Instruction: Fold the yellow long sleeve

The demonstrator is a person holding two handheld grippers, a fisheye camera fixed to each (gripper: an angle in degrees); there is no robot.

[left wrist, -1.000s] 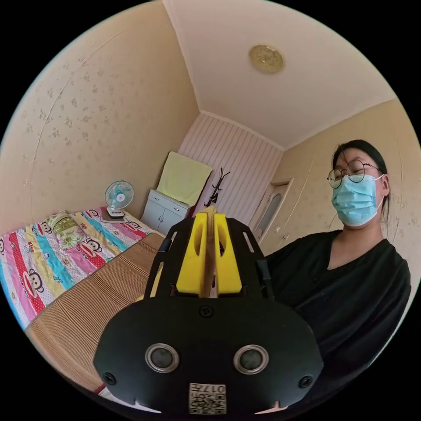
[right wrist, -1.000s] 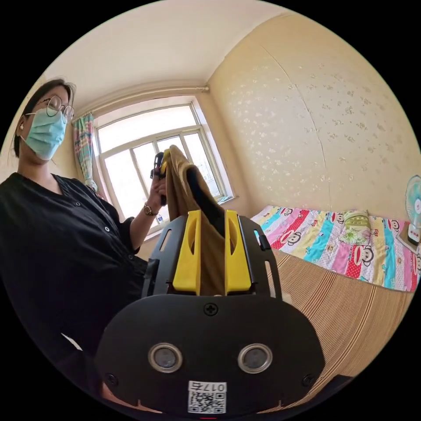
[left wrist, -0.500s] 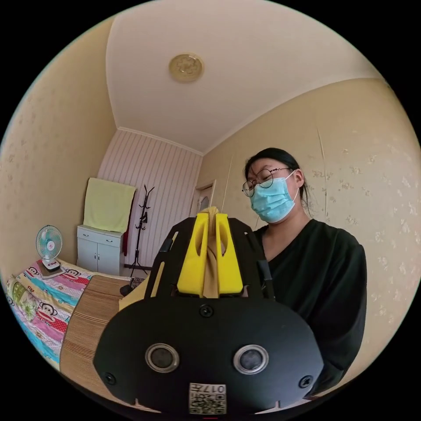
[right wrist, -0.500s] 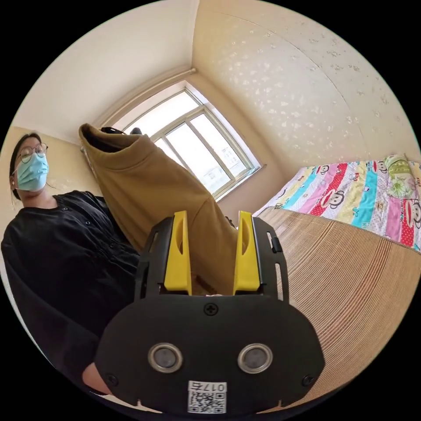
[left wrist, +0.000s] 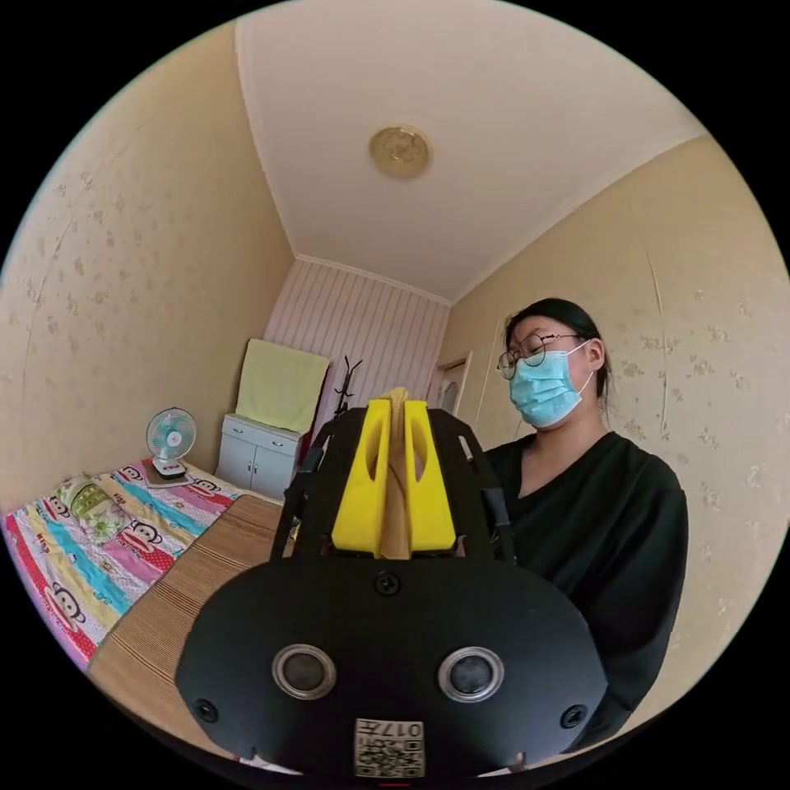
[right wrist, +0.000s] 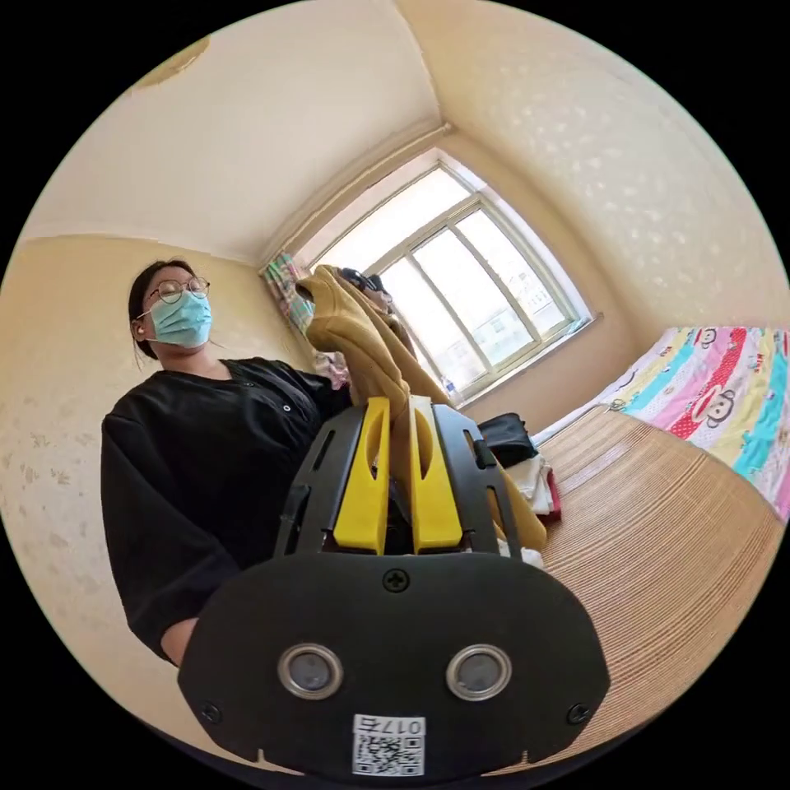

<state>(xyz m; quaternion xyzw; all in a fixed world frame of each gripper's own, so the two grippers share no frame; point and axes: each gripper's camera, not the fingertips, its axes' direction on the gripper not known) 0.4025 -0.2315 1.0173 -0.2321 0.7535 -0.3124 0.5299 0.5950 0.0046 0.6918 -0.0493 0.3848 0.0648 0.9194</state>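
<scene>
The yellow long sleeve is a mustard garment held up in the air between both grippers. In the right gripper view my right gripper is shut on a fold of it. From there the cloth rises to my left gripper, which shows high up against the window. A lower part of the garment hangs down beside the right jaws toward the mat. In the left gripper view my left gripper is shut on a narrow strip of the yellow long sleeve.
A person in a black top stands close behind the grippers. Below lies a woven mat on a bed, with a monkey-print quilt beyond it. A small pile of clothes sits on the mat near the window. A fan and a white cabinet stand by the far wall.
The right jaws stood wide apart around the garment half a second ago and are now closed on it. The left gripper has kept its hold. Both cameras have swung.
</scene>
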